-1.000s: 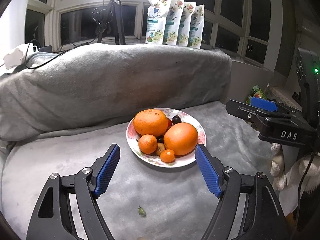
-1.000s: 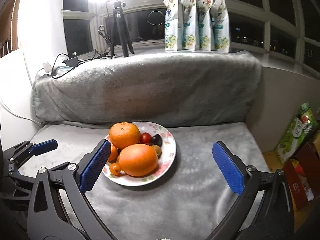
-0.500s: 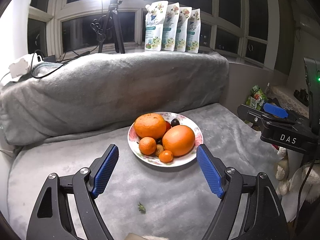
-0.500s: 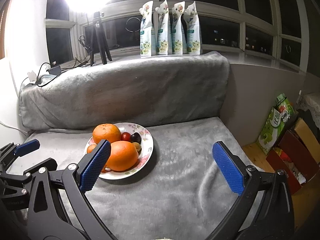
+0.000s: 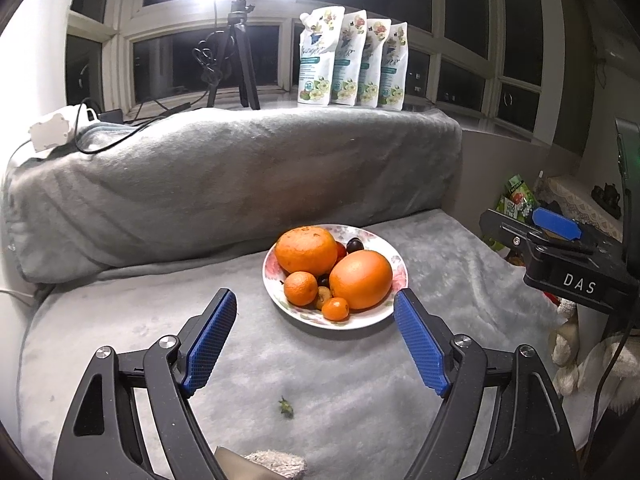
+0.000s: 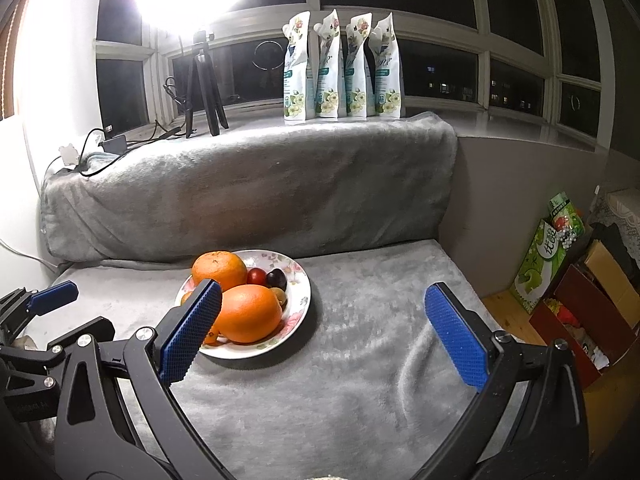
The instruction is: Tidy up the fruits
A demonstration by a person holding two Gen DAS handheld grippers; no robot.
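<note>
both claws wide open, nothing between the pads. left gripper (image 5: 314, 342) hovers over the grey blanket (image 5: 360, 380), short of the plate (image 5: 394, 280); right gripper (image 6: 322, 334) hangs over bare blanket to the plate's right, its left pad covering part of the plate in the right wrist view.

fruit all on the floral plate, mid-seat, nearer the back cushion (image 5: 240, 176) than the front edge. two big oranges: rear one (image 5: 306, 250), front one (image 5: 360, 280). smaller mandarin (image 5: 300, 288) & a tiny one (image 5: 335, 309) at the near rim. dark plum-like fruit (image 5: 354, 245) at the back, red fruit mostly hidden behind the rear orange. a brownish piece tucked between the citrus, can't tell what it is.

small green scrap (image 5: 286, 407) on the blanket nr the front edge, too small to id. four pouches (image 5: 352, 64) upright on the sill; print unreadable. lamp glare blows out the top, tripod (image 5: 236, 52) head lost in it. beige fuzzy thing cut off at the bottom of the left wrist view.
</note>
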